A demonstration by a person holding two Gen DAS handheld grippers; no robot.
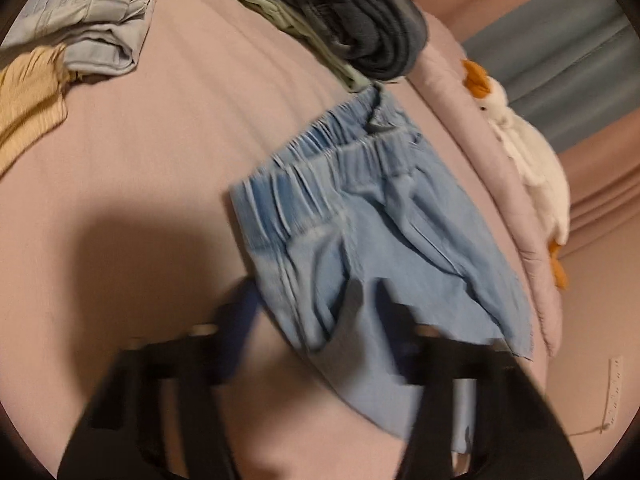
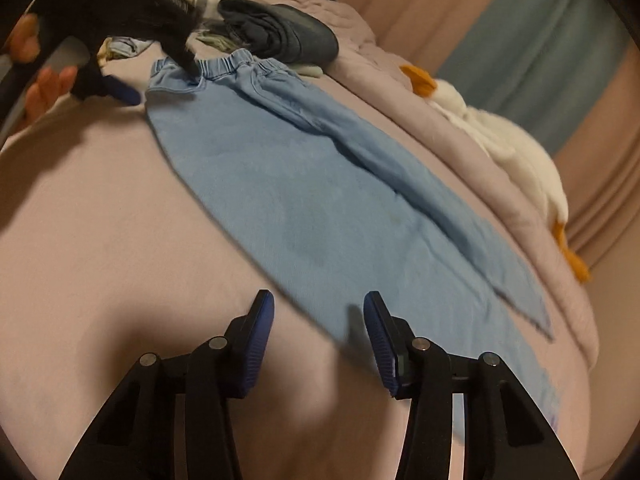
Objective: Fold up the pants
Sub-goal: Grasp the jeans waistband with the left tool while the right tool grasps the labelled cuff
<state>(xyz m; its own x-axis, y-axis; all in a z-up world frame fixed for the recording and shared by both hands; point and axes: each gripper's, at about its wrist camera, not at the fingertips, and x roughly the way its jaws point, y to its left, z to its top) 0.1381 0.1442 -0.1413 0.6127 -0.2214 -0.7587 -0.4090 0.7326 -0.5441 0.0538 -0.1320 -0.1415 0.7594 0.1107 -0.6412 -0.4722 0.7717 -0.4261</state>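
Observation:
Light blue pants (image 2: 304, 200) with an elastic waistband lie lengthwise on the pink bed, legs folded one over the other. The waistband end shows in the left wrist view (image 1: 360, 216). My left gripper (image 1: 316, 312) is open, blurred, over the waist end; it also shows in the right wrist view (image 2: 160, 84), one finger touching the waistband. My right gripper (image 2: 318, 320) is open and empty, just above the pants' leg edge near the hem.
Folded grey-blue and yellow clothes (image 1: 88, 20) lie at the far left. A dark and green pile (image 1: 352, 24) lies behind the waistband. A white plush goose (image 2: 500, 136) lies on the rolled pink quilt (image 1: 496, 184) on the right.

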